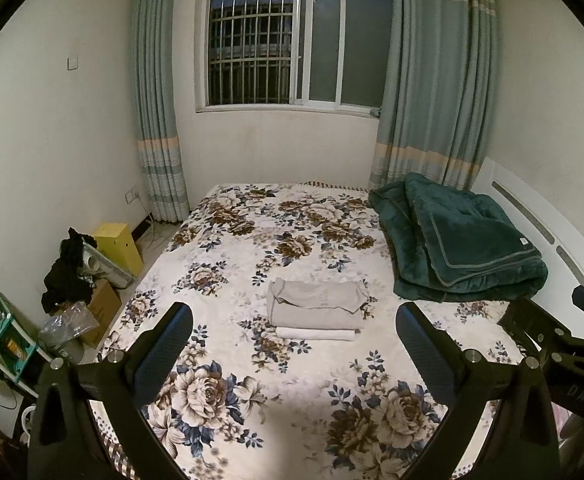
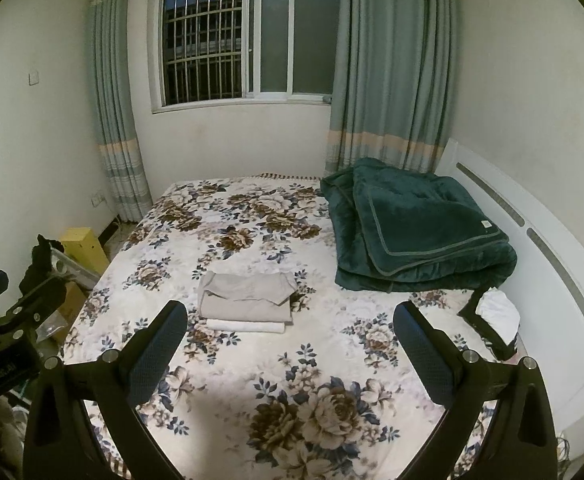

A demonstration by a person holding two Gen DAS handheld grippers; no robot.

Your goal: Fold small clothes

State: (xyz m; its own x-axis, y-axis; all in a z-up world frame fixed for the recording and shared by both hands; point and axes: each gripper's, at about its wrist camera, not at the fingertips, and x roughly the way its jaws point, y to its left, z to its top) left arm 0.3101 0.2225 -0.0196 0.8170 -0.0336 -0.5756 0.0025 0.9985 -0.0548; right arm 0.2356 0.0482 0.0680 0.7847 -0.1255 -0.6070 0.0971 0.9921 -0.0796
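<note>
A small stack of folded beige clothes (image 1: 316, 304) lies in the middle of the floral bedspread (image 1: 251, 380), on top of a folded white piece (image 1: 316, 334). The stack also shows in the right wrist view (image 2: 245, 300). My left gripper (image 1: 294, 336) is open and empty, held above the bed's near part, short of the stack. My right gripper (image 2: 289, 332) is open and empty too, held to the right of the stack. A loose white garment on a black item (image 2: 496, 312) lies at the bed's right side by the headboard.
A folded dark green blanket (image 1: 460, 244) lies at the bed's far right. A white headboard (image 2: 552, 248) runs along the right. Boxes, a yellow box (image 1: 117, 246) and dark clothes (image 1: 69, 272) clutter the floor at the left. Window and curtains stand behind.
</note>
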